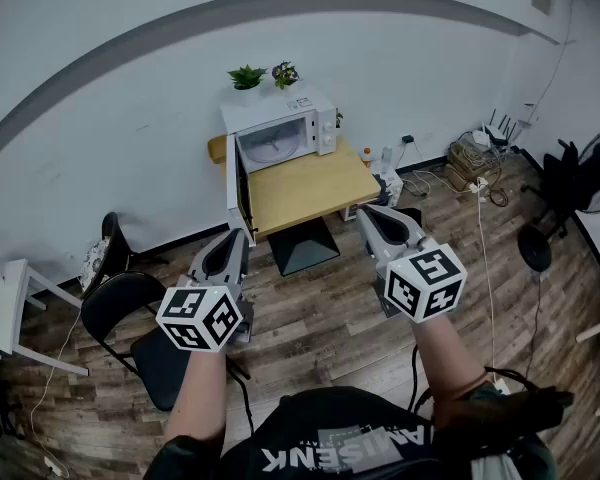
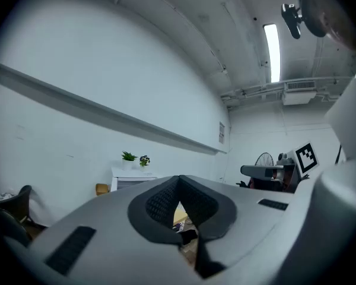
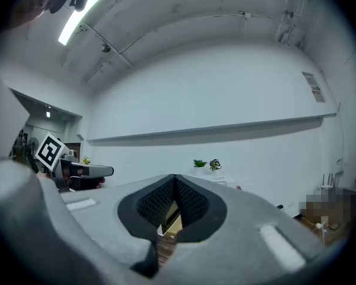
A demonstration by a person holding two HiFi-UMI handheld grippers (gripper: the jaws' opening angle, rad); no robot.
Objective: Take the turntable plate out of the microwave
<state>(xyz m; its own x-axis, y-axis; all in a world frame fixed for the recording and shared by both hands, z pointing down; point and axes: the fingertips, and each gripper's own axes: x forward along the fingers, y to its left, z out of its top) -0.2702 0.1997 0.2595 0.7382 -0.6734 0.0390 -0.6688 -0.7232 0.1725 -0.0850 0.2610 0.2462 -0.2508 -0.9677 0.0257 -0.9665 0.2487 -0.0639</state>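
1. Microwave (image 1: 280, 133): on table (image 1: 310, 183), against white wall, door open; plate (image 1: 270, 147) inside.
2. Floor (image 1: 320, 318): wood planks; black chair (image 1: 165, 368) at left.
3. Left gripper (image 1: 235, 238), right gripper (image 1: 367, 213): jaws closed, empty.

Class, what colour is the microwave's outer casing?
White; the microwave shows best in the head view.

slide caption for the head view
Left hand-held gripper and right hand-held gripper, both shut, face the open microwave, turntable plate inside.
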